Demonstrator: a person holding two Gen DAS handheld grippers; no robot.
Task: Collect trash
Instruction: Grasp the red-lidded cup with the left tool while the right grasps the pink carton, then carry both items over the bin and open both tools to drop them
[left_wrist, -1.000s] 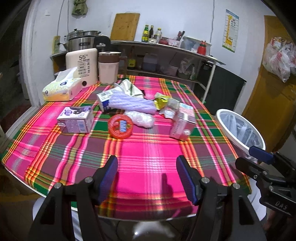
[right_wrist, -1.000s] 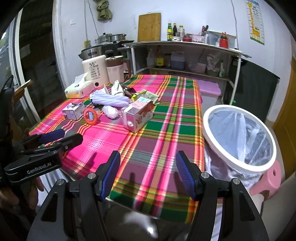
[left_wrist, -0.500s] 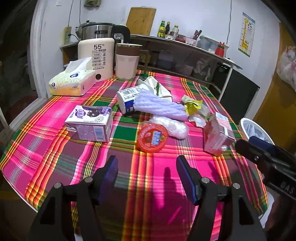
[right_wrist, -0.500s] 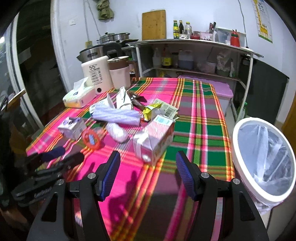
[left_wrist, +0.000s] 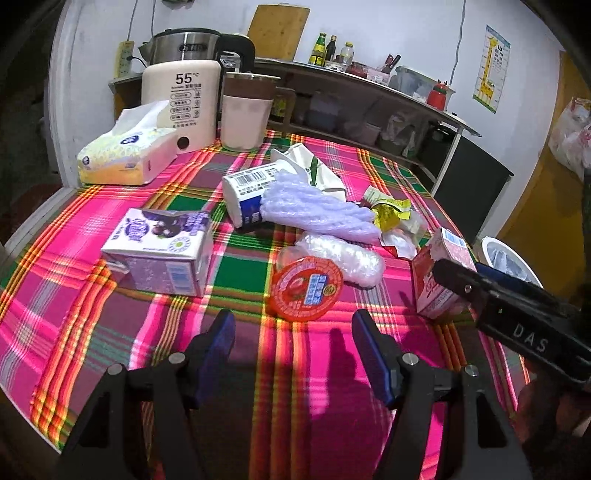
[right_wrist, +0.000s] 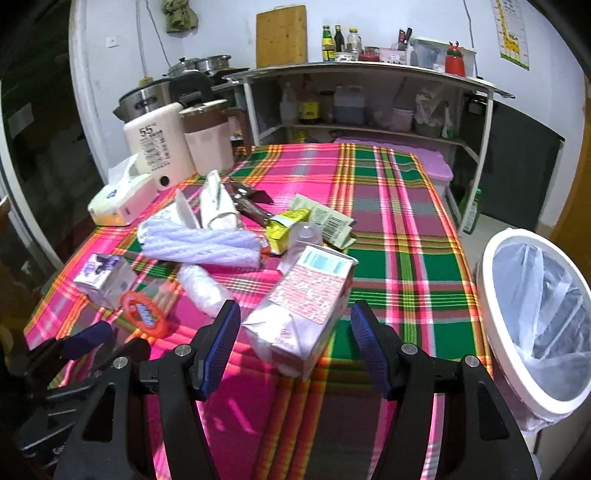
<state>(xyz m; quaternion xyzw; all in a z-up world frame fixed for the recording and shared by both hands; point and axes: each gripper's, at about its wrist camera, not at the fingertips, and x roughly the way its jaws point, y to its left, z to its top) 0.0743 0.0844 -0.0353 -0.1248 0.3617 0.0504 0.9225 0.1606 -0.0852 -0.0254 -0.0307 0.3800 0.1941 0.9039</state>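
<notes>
Trash lies in a heap on the plaid tablecloth (left_wrist: 92, 332). My left gripper (left_wrist: 293, 345) is open and empty, just short of a red round lid (left_wrist: 304, 288). To its left lies a purple carton (left_wrist: 159, 251); beyond are a clear plastic wad (left_wrist: 341, 253), a lilac foam sleeve (left_wrist: 317, 212) and a yellow wrapper (left_wrist: 388, 212). My right gripper (right_wrist: 295, 345) is open, its blue pads either side of the near end of a pink carton (right_wrist: 306, 306) without touching it. The bin (right_wrist: 535, 314) with a clear liner stands at the table's right edge.
At the table's back left stand a tissue pack (left_wrist: 125, 155), a cream appliance (left_wrist: 181, 99) and a pink jug (left_wrist: 245, 110). Scissors (right_wrist: 247, 201) lie behind the heap. A shelf (right_wrist: 369, 70) with bottles runs along the wall. A purple lidded box (right_wrist: 417, 158) sits beyond the table.
Both grippers have moved forward over the table toward the heap. The pink carton now sits between the right pads, and the red lid lies close ahead of the left pads.
</notes>
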